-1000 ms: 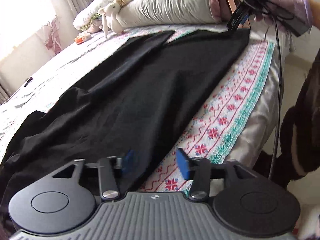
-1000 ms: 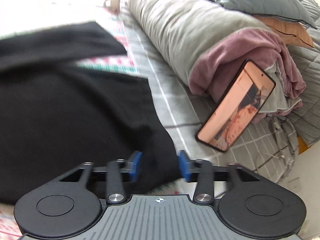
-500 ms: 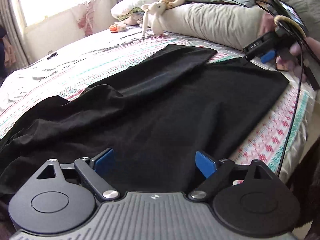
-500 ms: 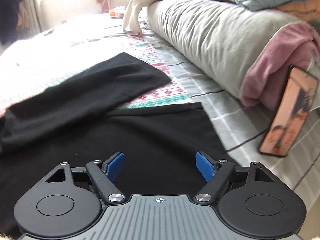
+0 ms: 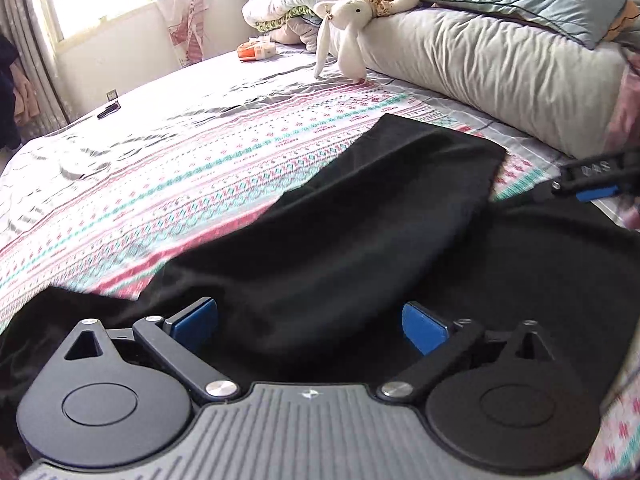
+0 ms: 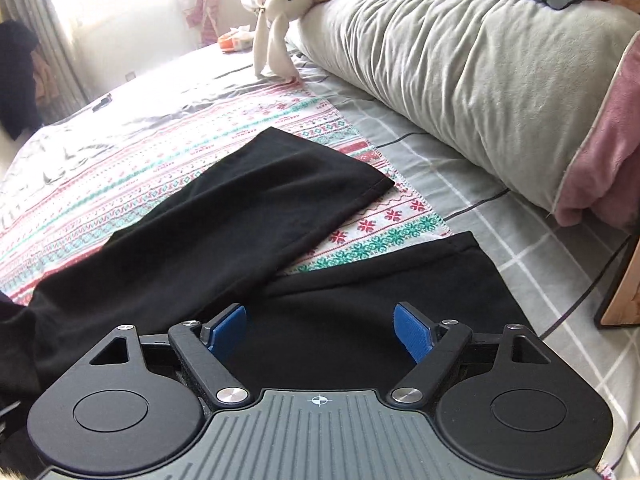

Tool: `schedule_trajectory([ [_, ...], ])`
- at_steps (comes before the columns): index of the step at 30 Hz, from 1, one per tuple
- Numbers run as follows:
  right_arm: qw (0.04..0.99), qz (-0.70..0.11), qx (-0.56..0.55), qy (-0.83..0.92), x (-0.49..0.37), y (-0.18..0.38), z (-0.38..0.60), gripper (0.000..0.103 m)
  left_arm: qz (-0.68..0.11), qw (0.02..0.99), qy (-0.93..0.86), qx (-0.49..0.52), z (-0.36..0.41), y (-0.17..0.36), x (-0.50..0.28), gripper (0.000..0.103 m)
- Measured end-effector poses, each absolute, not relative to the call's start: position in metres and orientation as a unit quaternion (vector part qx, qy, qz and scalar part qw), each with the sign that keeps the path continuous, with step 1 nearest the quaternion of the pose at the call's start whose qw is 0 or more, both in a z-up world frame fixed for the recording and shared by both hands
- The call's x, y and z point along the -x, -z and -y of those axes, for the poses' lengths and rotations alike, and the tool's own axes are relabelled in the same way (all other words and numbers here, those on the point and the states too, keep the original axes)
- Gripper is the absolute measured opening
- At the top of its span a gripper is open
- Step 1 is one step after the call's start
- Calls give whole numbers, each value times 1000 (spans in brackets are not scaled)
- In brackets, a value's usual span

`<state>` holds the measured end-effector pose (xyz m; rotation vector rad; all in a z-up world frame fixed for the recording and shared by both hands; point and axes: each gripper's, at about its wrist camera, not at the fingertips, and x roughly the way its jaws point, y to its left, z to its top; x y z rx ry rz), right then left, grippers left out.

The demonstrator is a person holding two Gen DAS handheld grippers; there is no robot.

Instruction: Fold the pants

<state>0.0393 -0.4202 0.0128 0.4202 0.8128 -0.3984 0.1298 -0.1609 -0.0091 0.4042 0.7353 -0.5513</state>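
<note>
Black pants (image 5: 360,220) lie spread on the patterned bedspread (image 5: 180,168), their two legs splayed apart toward the pillows. In the right wrist view the far leg's hem (image 6: 360,188) and the near leg's hem (image 6: 460,248) lie flat with a strip of bedspread between them. My left gripper (image 5: 310,326) hovers over the black cloth with its blue pads (image 5: 196,322) wide apart and nothing between them. My right gripper (image 6: 320,330) is open too, above the near leg close to its hem. It also shows at the right edge of the left wrist view, as the right gripper (image 5: 592,184).
A long grey bolster (image 6: 460,80) with a pink blanket (image 6: 608,160) lines the bed's far side. A plush rabbit (image 5: 348,20) hangs off it. A phone (image 6: 624,280) leans at the right edge. An orange pack (image 5: 256,50) and a small dark object (image 5: 108,110) lie near the window.
Both grippers' jaws have spread wider. The left gripper has swung from the bed's edge across the pants toward the far leg. The right has turned away from the phone to face the leg hems.
</note>
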Motion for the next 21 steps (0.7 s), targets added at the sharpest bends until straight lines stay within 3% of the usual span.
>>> schedule_trajectory([
  [8, 860, -359, -288, 221, -63, 12, 463, 82, -342, 877, 261, -215, 229, 20, -220, 103],
  [12, 862, -328, -317, 222, -80, 24, 487, 69, -367, 868, 272, -196, 258, 31, -261, 103],
  [17, 873, -312, -312, 208, -108, 43, 519, 51, -397, 858, 288, -154, 291, 44, -301, 91],
  [21, 883, -286, -317, 196, -109, 55, 529, 45, -414, 847, 307, -131, 320, 56, -332, 83],
])
